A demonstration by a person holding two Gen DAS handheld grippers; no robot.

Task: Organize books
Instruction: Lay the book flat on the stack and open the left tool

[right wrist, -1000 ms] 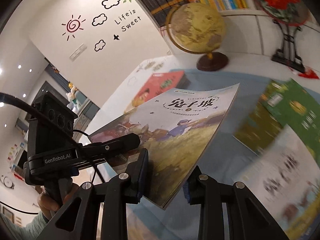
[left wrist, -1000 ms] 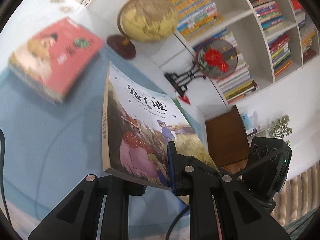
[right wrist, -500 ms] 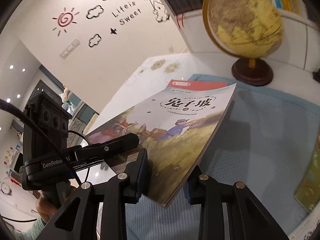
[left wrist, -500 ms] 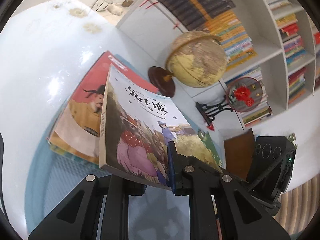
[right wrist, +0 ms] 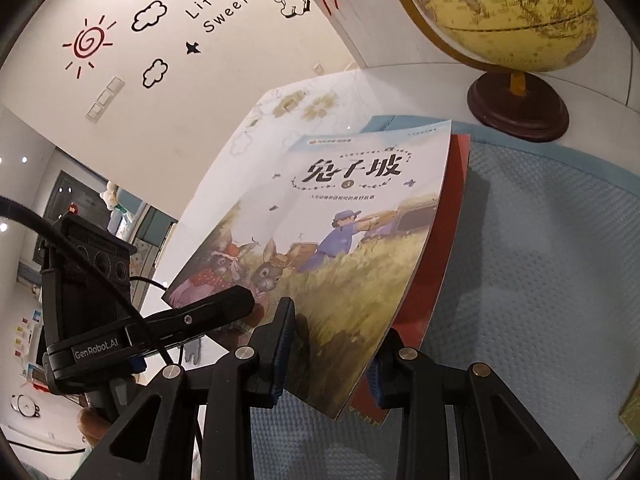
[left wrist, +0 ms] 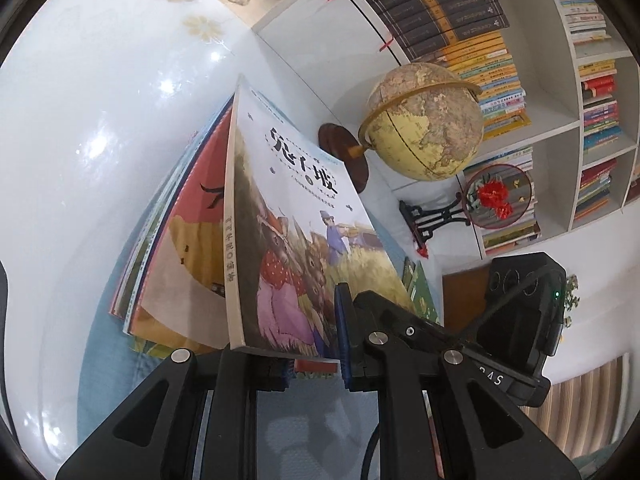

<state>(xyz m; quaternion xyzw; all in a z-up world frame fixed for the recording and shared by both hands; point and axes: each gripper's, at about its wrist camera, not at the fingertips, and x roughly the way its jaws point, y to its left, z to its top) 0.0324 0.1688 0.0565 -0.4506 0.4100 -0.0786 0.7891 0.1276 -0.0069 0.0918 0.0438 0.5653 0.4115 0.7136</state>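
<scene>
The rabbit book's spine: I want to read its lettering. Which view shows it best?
The left wrist view: the rabbit book's spine faces that camera, lettering visible. The right wrist view shows only its front cover, spine hidden.

A children's reading room or small library: white cubby shelves [left wrist: 560, 132] packed with stacked books fill the upper right of the left wrist view, beside a desk globe [left wrist: 426, 120]. At the upper left of the right wrist view, a wall [right wrist: 208, 92] carries sun, cloud and "Life is Sweet" stickers [right wrist: 218, 6].
</scene>
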